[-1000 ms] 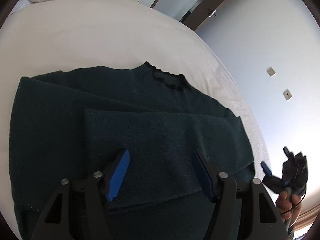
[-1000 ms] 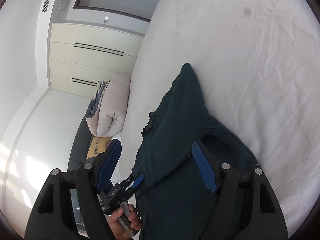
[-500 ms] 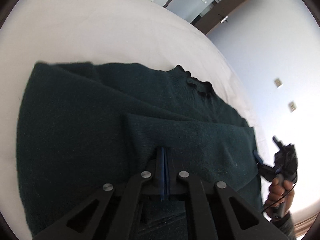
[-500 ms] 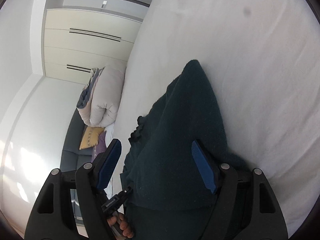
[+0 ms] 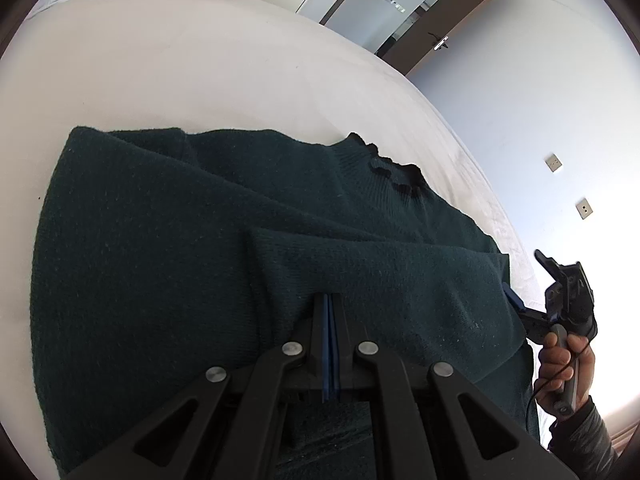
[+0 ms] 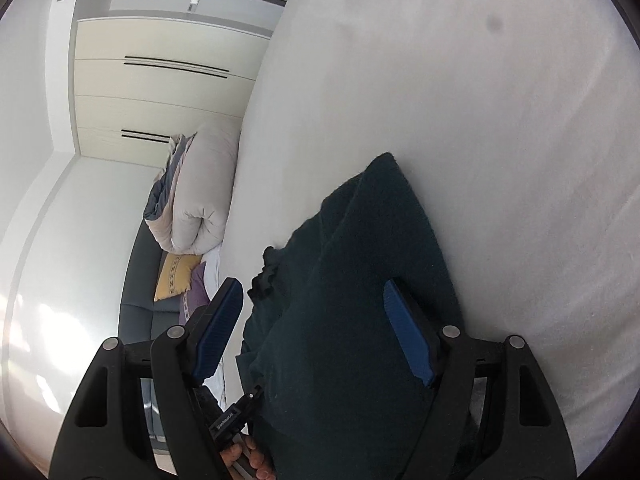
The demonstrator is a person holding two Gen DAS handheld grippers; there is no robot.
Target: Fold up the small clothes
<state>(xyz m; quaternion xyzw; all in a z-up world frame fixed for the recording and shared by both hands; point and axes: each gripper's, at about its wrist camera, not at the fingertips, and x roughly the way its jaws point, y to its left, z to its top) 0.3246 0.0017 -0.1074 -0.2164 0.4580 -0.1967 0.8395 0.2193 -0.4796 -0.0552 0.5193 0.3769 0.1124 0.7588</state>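
Note:
A dark green sweater (image 5: 160,260) lies flat on the white bed (image 5: 200,72), its frilled collar (image 5: 394,172) at the far side and a sleeve folded across the body. My left gripper (image 5: 330,300) is shut on the near edge of that folded sleeve, and the knit puckers at its tips. In the right wrist view the sweater (image 6: 360,260) runs between the blue pads of my right gripper (image 6: 312,312). That gripper is open and astride the sweater's side edge, with no pad pressing. A hand holds the right gripper (image 5: 528,280) at the sweater's right edge.
A rolled duvet (image 6: 200,192) and a yellow cushion (image 6: 174,276) lie at the head of the bed. Cream wardrobe doors (image 6: 160,92) stand behind them. A door (image 5: 432,32) and wall sockets (image 5: 554,163) are beyond the bed's right edge. Bare sheet surrounds the sweater.
My left gripper went from open to shut on the sleeve edge, then held still. My right gripper moved in lower over the sweater's side, still open.

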